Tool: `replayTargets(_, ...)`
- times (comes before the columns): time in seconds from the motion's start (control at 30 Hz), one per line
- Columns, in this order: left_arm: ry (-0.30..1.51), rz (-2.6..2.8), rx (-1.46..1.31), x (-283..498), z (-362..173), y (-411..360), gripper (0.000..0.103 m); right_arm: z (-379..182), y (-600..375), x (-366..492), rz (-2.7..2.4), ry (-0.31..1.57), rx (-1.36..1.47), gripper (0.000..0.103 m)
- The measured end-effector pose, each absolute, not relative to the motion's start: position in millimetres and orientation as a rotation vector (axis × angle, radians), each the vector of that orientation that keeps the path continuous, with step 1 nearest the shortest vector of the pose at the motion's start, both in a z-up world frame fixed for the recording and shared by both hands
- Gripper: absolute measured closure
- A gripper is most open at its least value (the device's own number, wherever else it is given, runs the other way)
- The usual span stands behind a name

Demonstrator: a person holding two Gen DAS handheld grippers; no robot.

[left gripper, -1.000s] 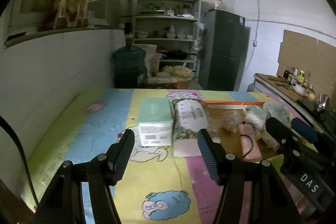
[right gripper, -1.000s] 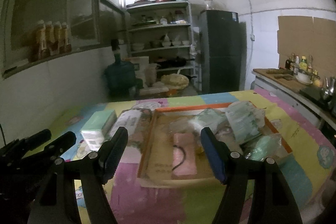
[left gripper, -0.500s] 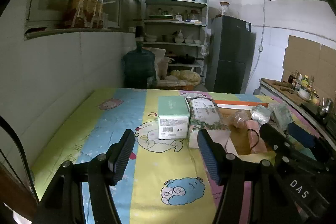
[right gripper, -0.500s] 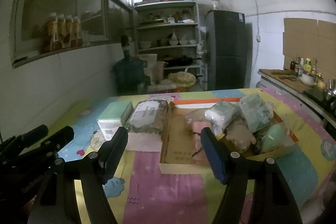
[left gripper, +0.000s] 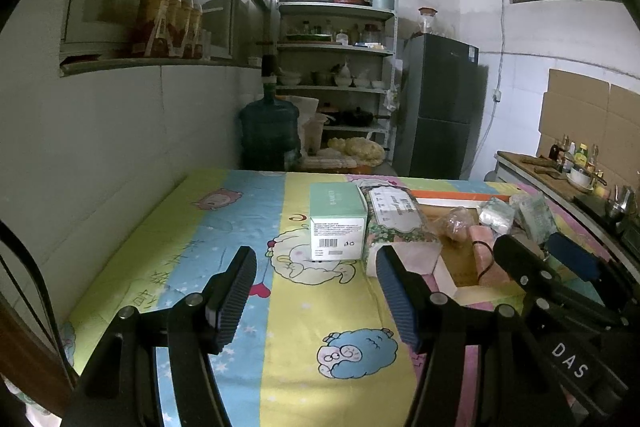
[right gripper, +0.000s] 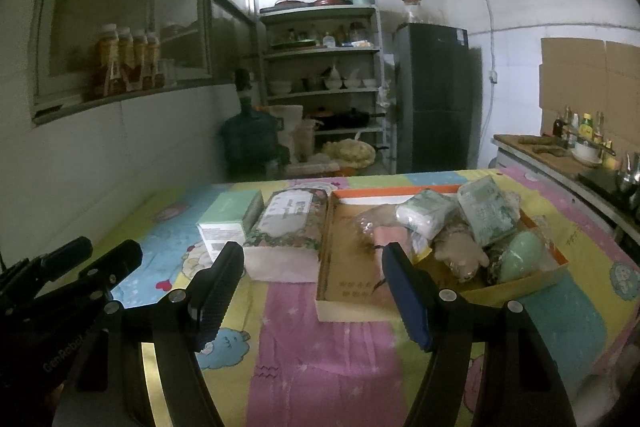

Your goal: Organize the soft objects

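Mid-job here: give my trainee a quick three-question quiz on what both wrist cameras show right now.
1. True or false: the left hand-held gripper is shut on the mint green box.
2. Multiple choice: the floral tissue pack lies A) inside the cardboard tray, B) on the tablecloth between the mint green box and the cardboard tray, C) on the shelf.
3. Fill in: the right hand-held gripper holds ____.

Key: 1 false, it is open and short of the box. 2 B. 3 nothing; its jaws stand open above the tablecloth.
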State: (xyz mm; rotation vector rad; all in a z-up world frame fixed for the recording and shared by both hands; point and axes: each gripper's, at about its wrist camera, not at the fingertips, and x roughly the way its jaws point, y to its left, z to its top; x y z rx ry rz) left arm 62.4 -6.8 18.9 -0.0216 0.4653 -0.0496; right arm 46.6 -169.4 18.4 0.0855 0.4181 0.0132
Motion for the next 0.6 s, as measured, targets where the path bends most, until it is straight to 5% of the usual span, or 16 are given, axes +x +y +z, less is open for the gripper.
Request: replayTargets(0.6, 0.458, -0.052, -0.018, 57.3, 20.8, -6.8, 0.041, 20.2, -166.6, 41.5, 0.015, 0.414, 0.083, 0.030)
